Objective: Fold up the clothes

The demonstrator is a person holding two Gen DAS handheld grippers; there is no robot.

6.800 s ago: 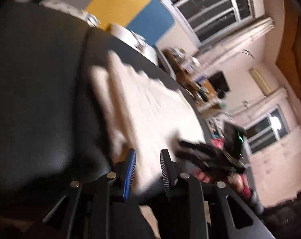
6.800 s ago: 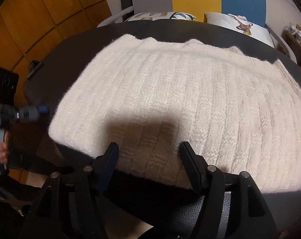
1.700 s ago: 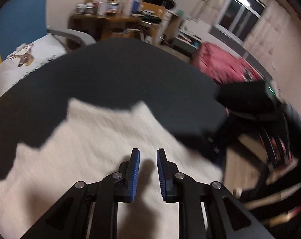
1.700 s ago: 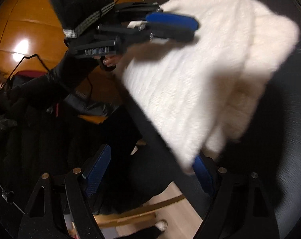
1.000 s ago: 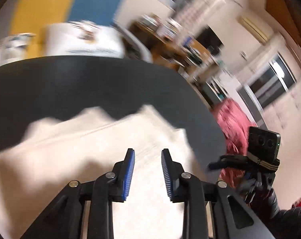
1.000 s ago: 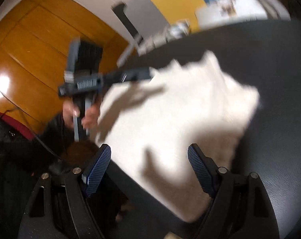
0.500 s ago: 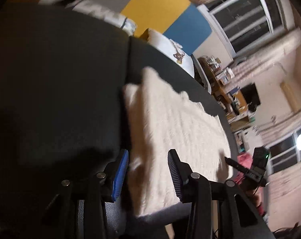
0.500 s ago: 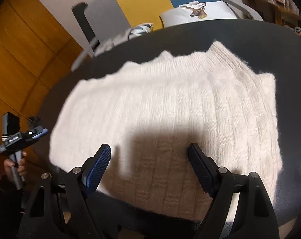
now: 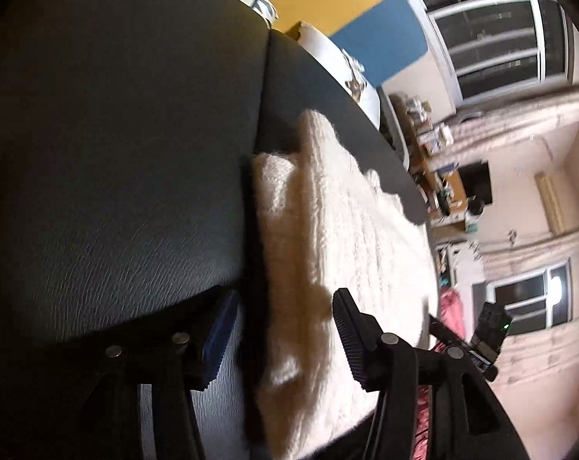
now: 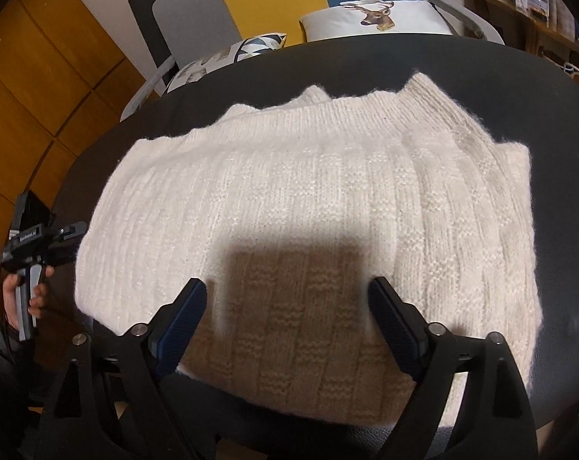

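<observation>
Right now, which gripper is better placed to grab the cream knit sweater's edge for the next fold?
Left. The left gripper, jaws just opened, straddles the cream knit sweater's folded side edge. The right gripper hangs open over mid-fabric, no edge between its jaws.

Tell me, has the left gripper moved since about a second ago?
Yes. In the right wrist view, the left gripper went from above the sweater, up near the grey chair back, down to the table's left edge, its jaws just opening, nothing between them.

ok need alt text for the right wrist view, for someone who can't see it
A folded cream knit sweater lies on a dark tabletop, with the open right gripper hovering over its near edge. The left gripper is at far left.
</observation>
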